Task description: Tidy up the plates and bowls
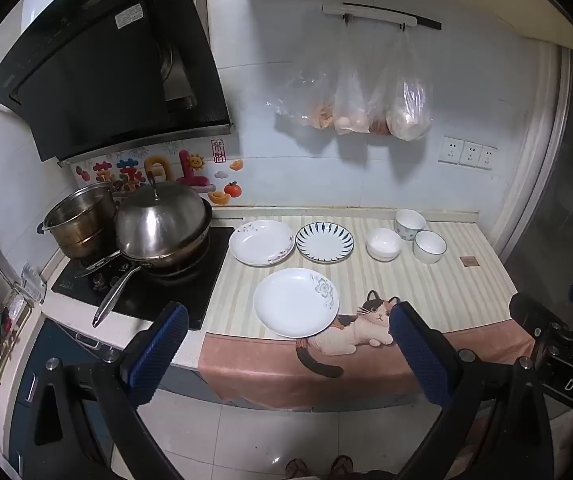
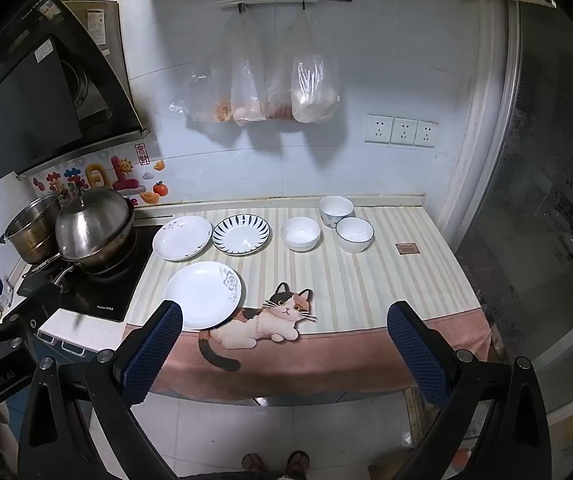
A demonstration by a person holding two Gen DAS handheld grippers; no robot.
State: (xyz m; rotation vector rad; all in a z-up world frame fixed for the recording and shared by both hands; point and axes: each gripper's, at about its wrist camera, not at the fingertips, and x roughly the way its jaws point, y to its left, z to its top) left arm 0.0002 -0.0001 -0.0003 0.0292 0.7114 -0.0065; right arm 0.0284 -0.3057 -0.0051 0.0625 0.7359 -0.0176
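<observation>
Three plates lie on the striped cat mat (image 1: 426,296) (image 2: 366,292): a white flower plate (image 1: 295,307) (image 2: 203,294) at the front, a white branch-pattern plate (image 1: 261,241) (image 2: 181,237) and a blue-striped plate (image 1: 324,242) (image 2: 240,235) behind. Three bowls stand to the right: a plain white bowl (image 1: 383,243) (image 2: 300,233), a dotted bowl (image 1: 409,223) (image 2: 336,209) and a blue-rimmed bowl (image 1: 429,246) (image 2: 354,234). My left gripper (image 1: 288,346) and right gripper (image 2: 284,340) are open and empty, held before the counter's front edge.
A stove (image 1: 142,280) with a lidded wok (image 1: 162,224) (image 2: 93,224) and a steel pot (image 1: 78,216) stands left of the mat. Plastic bags (image 1: 366,100) (image 2: 270,88) hang on the wall. A glass door (image 2: 546,220) is at the right.
</observation>
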